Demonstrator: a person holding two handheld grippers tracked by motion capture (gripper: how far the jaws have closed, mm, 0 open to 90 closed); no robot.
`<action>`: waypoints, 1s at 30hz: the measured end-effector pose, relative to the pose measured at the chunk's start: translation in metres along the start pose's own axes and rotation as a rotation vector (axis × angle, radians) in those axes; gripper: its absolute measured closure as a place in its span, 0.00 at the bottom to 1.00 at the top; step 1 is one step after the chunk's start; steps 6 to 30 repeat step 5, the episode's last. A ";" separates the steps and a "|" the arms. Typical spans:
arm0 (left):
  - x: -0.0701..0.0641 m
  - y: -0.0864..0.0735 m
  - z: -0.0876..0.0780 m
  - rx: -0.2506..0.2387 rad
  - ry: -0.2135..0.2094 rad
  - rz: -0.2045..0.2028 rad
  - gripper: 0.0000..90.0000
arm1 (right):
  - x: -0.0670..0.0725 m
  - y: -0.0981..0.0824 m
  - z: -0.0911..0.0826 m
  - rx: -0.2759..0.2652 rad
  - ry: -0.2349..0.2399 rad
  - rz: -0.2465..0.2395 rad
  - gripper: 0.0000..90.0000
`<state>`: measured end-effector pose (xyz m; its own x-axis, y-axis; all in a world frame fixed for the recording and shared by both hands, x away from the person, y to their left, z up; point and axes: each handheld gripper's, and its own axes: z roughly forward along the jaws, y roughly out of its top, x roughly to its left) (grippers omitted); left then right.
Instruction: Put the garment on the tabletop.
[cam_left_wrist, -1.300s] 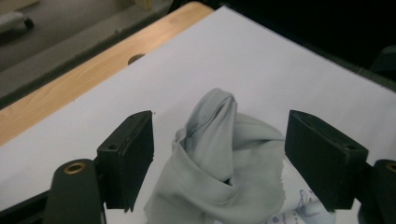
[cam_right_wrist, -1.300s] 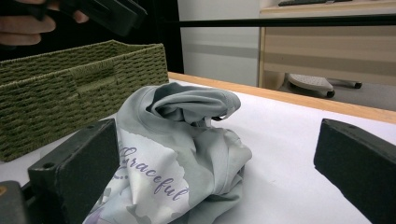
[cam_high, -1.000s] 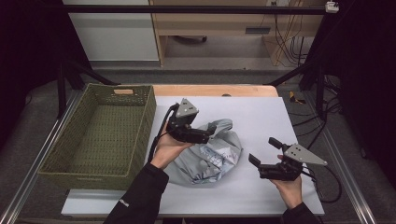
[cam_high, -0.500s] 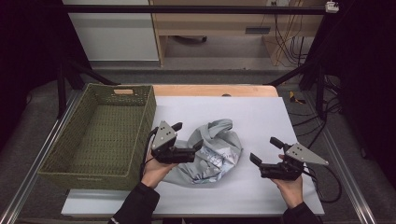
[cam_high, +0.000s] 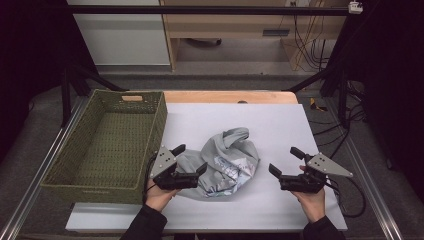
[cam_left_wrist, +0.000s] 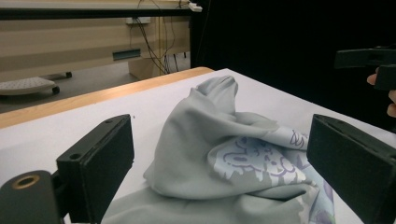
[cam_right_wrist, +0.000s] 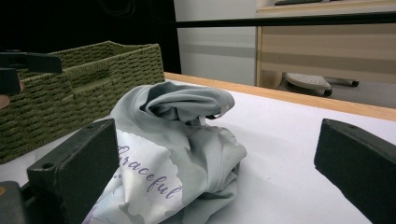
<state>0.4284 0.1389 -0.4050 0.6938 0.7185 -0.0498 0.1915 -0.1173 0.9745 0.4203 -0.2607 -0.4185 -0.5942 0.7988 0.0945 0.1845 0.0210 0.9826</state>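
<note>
Crumpled grey printed shirt (cam_high: 227, 162) mid white tabletop (cam_high: 260, 120), green woven basket (cam_high: 107, 142) at its left edge, left gripper (cam_high: 192, 160) spread over the shirt's near-left edge, right gripper (cam_high: 285, 161) spread, apart to the right, wooden furniture and cables behind.

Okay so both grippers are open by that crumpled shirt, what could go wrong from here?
The grey shirt is bunched, so the left gripper, jaws open at its edge, may pinch only one loose fold and drag the rest. The woven basket sits close beside that hand and could be bumped.
</note>
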 end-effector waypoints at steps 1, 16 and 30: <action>0.001 -0.001 -0.001 -0.003 -0.001 -0.003 0.07 | 0.000 0.000 0.000 -0.001 0.004 -0.001 0.00; 0.001 -0.002 -0.003 -0.004 -0.002 -0.001 0.07 | -0.001 0.000 -0.001 0.000 0.007 0.001 0.01; 0.001 -0.002 -0.003 -0.004 -0.002 -0.001 0.07 | -0.001 0.000 -0.001 0.000 0.007 0.001 0.01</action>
